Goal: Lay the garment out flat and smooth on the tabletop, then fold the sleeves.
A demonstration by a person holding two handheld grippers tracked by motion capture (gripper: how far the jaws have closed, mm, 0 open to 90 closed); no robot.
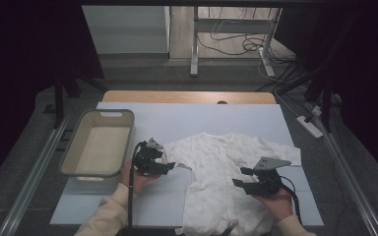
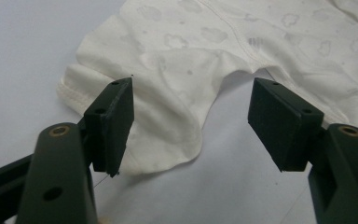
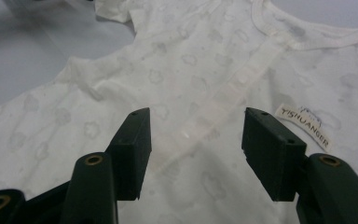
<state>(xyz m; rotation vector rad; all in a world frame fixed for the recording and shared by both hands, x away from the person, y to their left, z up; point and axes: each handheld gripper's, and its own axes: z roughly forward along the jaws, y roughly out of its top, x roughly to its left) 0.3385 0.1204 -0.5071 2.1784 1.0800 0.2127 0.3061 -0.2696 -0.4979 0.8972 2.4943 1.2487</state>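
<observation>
Romper (image 1: 221,172) flat on table | left hand-held gripper (image 2: 191,126) agape at sleeve | right hand-held gripper (image 3: 193,154) agape over chest

Your left gripper (image 1: 165,162) and right gripper (image 1: 243,178) are black with brass screws, grey plates, black cables; your sleeves (image 1: 106,216) are cream.

Lower hem of the baby garment (image 1: 216,216) cut off by the high view's bottom edge.

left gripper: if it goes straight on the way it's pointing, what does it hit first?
Most likely the sleeve of the white baby garment. In the left gripper view the left gripper has its open jaws astride the sleeve's rounded cuff end, nothing gripped. Depth is unclear, so it may meet the pale blue table cover just under it.
</observation>
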